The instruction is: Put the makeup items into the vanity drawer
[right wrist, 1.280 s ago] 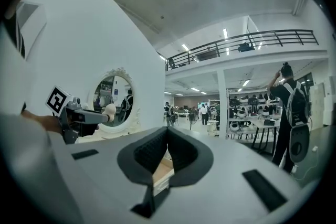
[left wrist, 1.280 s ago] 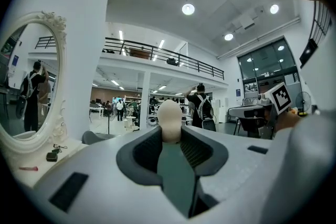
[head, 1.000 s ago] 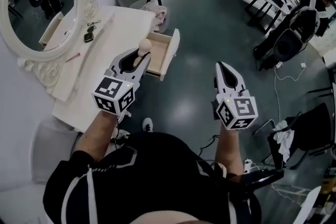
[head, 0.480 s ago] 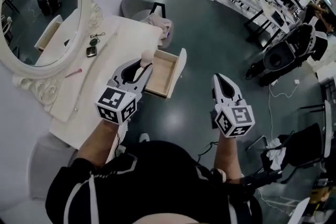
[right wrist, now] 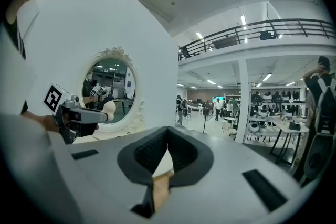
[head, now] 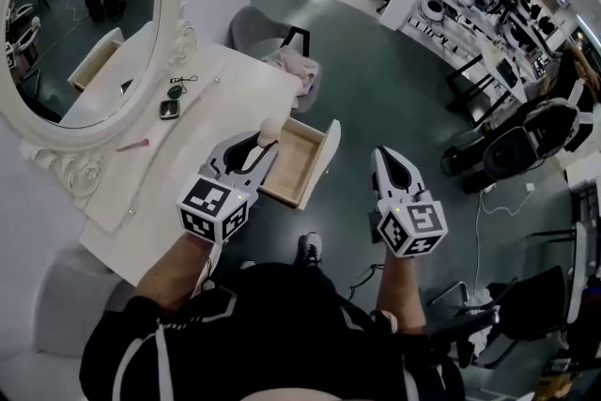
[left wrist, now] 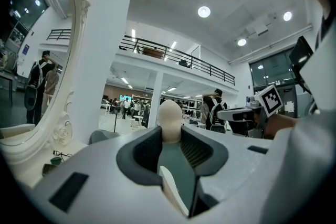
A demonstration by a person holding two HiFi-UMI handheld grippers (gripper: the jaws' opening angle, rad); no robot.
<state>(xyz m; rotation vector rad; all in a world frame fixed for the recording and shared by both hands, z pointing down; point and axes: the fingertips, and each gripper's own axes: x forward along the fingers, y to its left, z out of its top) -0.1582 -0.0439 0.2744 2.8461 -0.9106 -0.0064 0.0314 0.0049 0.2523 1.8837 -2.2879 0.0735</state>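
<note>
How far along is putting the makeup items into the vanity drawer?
Done: the drawer stands open, apparently empty. In hand: the left gripper holds a beige makeup sponge near it. Remaining: a pink stick and a dark case lie on the vanity top. The right gripper is shut, empty.

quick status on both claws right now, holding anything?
Left claw: closed on the beige egg-shaped makeup sponge.
Right claw: closed, empty.
</note>
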